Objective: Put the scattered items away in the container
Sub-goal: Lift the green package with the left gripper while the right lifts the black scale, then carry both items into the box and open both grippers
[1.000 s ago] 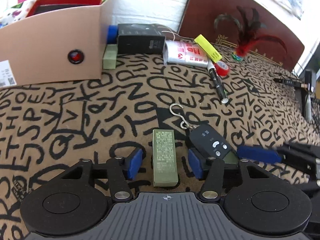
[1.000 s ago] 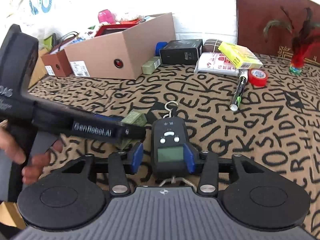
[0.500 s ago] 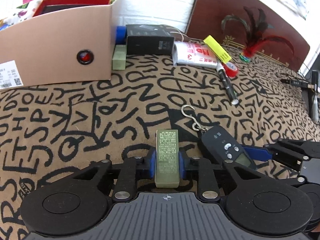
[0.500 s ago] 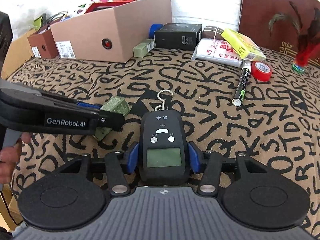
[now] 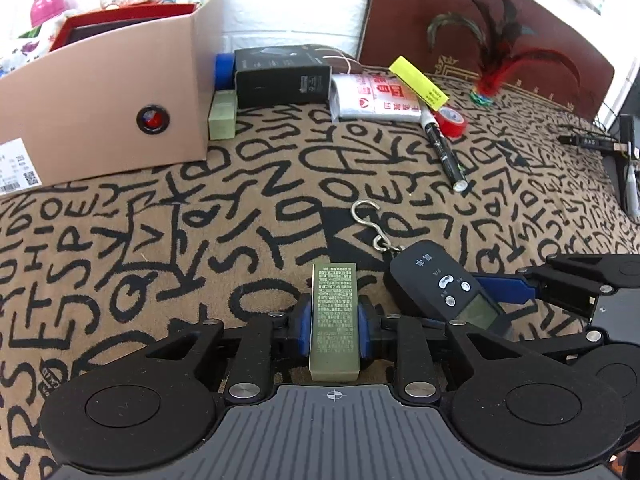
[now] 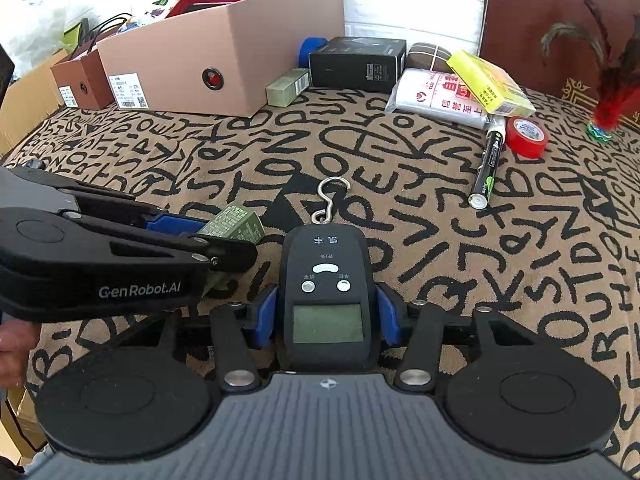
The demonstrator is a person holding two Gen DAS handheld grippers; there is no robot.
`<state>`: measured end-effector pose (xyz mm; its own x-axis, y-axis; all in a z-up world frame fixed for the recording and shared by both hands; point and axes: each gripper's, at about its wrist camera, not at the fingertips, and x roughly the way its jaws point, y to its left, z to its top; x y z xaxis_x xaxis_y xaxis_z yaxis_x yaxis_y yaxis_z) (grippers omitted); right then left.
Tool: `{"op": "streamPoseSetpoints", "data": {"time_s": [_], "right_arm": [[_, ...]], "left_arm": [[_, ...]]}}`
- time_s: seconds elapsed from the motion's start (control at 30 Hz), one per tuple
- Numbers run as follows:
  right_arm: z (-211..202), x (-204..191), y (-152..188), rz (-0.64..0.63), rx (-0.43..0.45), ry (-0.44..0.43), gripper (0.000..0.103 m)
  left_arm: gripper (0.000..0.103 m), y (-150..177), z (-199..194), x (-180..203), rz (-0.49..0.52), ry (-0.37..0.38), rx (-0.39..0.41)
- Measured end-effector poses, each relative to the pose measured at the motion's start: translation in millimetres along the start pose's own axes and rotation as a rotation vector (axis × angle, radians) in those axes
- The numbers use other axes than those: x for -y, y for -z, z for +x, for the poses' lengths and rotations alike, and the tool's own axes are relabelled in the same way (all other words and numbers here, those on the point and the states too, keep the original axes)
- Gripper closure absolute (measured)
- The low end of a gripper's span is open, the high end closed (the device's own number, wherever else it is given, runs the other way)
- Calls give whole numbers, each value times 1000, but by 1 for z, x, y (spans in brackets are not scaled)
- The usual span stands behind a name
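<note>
A small olive-green box (image 5: 335, 300) lies on the letter-patterned bedspread, and my left gripper (image 5: 335, 320) is shut on it, blue pads pressing its two long sides. In the right wrist view the same box (image 6: 236, 222) pokes out of the left gripper (image 6: 216, 236). Right beside it lies a black hanging scale (image 6: 327, 264) with a metal hook (image 6: 330, 196). My right gripper (image 6: 327, 316) has its pads against the sides of the scale (image 5: 436, 284), which rests on the bedspread. The open cardboard box (image 5: 100, 120) stands at the far left.
By the cardboard box (image 6: 224, 48) lie a second green box (image 5: 222, 116) and a black carton (image 5: 282, 76). Farther right are a white packet (image 5: 372, 98), a yellow box (image 5: 418, 82), red tape (image 5: 451, 121), a marker (image 5: 444, 152) and a feather shuttlecock (image 5: 486, 88).
My left jaws closed from wide apart onto the green box. My right gripper slid forward and down, so the scale sits deeper between its fingers.
</note>
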<state>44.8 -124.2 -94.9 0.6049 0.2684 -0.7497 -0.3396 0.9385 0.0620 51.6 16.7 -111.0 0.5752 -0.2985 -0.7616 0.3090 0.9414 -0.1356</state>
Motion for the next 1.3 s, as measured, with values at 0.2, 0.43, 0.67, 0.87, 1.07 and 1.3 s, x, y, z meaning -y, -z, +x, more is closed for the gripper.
{"op": "streamPoseSetpoints", "data": {"time_s": [0.2,0.43,0.67,0.87,1.07,1.3], "right_arm": [[0,-2,0,-1,3,10,47],[-7,-4,4,43,14,12,48],[-22,-2,10,140,13,-97,48],[-37,-12,2,150,35,-168,48],[-58,-28,-34,94,108,-219,48],[-75,-41,-105,39,197,-260,48]], "left_arm": [[81,1,0,2,17,-9,14],[83,6,-8,-4,-2,18,23],[83,15,-31,-15,-45,44,36],[83,8,-60,-21,-53,64,100],[83,-15,-95,-36,-59,65,193],[83,-67,-138,-64,-40,30,313]]}}
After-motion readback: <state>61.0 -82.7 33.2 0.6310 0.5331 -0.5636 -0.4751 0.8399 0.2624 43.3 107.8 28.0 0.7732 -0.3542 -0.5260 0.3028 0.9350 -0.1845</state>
